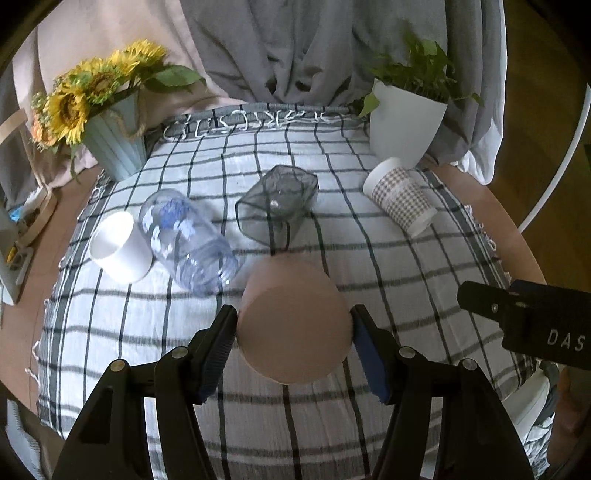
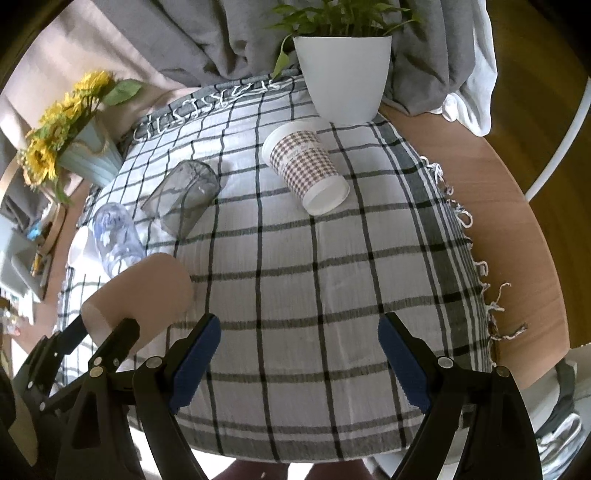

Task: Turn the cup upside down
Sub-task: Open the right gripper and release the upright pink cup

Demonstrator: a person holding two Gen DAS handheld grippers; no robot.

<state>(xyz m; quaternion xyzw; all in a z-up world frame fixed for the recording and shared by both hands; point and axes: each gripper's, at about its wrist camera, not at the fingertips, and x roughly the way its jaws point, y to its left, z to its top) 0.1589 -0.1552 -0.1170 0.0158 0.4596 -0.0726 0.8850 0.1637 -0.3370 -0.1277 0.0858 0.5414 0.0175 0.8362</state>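
Slippage is the main risk, since the left gripper (image 1: 293, 325) pinches the smooth pink plastic cup (image 1: 293, 325) by its closed base above the near checked tablecloth (image 1: 332, 424) while the right gripper (image 2: 299, 363) hangs open and empty, so turning could drop the cup onto the clear plastic bottle (image 1: 188, 240) just left.

A checked tablecloth (image 2: 314, 295) with a knotted fringe covers a round wooden table (image 2: 517, 236). Behind the table hang grey curtains (image 1: 295, 48), with a beige fabric (image 1: 92, 33) to their left. Right of the table, wooden flooring (image 2: 532, 55) shows, crossed by a curved white tube (image 2: 561, 147). Soft daylight falls across the cloth.
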